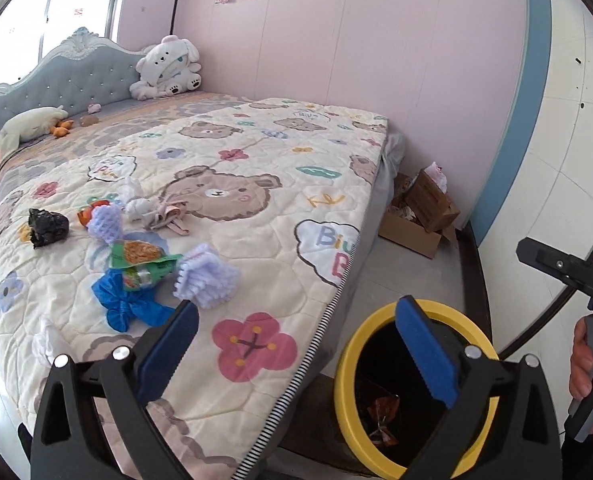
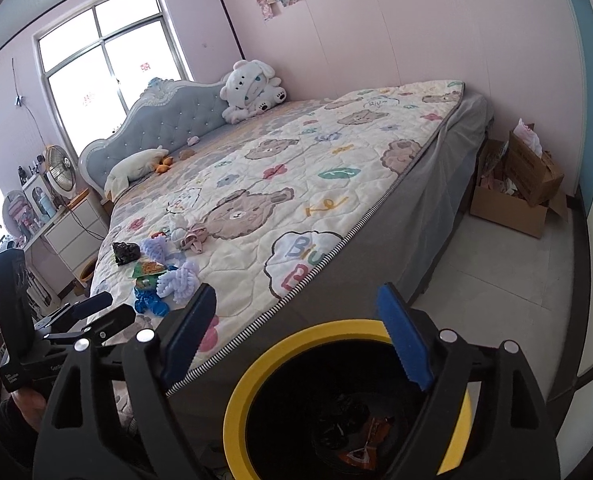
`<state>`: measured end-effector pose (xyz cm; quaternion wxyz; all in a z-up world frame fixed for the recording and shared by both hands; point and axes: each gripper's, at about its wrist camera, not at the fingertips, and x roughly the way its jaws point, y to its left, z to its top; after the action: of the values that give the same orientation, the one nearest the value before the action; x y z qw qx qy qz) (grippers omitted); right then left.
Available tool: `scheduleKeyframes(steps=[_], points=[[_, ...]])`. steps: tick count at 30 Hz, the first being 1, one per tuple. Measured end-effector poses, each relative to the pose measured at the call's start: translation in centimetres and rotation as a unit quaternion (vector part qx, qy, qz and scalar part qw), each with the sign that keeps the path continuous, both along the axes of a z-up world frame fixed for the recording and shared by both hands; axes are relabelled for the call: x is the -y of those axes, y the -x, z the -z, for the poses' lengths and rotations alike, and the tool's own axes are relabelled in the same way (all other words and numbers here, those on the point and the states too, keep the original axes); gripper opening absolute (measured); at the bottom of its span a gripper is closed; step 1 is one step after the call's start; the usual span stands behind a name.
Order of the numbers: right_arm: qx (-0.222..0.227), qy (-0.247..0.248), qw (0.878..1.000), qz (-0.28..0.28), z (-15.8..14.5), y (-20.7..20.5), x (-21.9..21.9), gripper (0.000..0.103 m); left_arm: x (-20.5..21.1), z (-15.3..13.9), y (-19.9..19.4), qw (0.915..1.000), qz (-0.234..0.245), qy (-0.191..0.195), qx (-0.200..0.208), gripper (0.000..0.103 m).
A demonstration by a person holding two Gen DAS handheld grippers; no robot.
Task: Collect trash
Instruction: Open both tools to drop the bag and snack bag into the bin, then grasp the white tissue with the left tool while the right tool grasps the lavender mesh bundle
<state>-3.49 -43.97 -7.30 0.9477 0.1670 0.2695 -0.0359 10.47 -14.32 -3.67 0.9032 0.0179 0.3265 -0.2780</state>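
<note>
Beside bed [image 2: 428,196], yellow-rimmed bin [image 2: 252,376] sits under open right gripper [image 2: 296,340].

The left gripper [image 1: 296,348] has black, angular plastic arms with triangular cut-outs, each arm carrying round silver screw heads near its top. Its two fingers [image 1: 426,354] are faced with blue pads whose inner edges are saw-toothed. The right gripper [image 2: 296,336] is built alike: black frame, silver screws, blue serrated pads [image 2: 404,344]. From the side its black body shows small white lettering, too small to read, and a grey handle under a hand [image 1: 584,364]
</note>
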Motion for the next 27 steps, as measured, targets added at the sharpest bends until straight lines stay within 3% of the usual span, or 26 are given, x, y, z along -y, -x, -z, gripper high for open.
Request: scheduleKeyframes(steps=[16, 27], points=[[0.036, 0.041, 0.995, -0.085, -2.9, -8.4, -8.7, 0.083, -10.4, -3.1, -3.6, 0.9916, -0.123, -0.003, 0.040, 0.095], [0.015, 0.053, 0.989, -0.137, -1.4, -14.8, -14.0, 0.085, -15.7, -1.4, -5.8, 0.9823, -0.185, -0.023, 0.020, 0.095]])
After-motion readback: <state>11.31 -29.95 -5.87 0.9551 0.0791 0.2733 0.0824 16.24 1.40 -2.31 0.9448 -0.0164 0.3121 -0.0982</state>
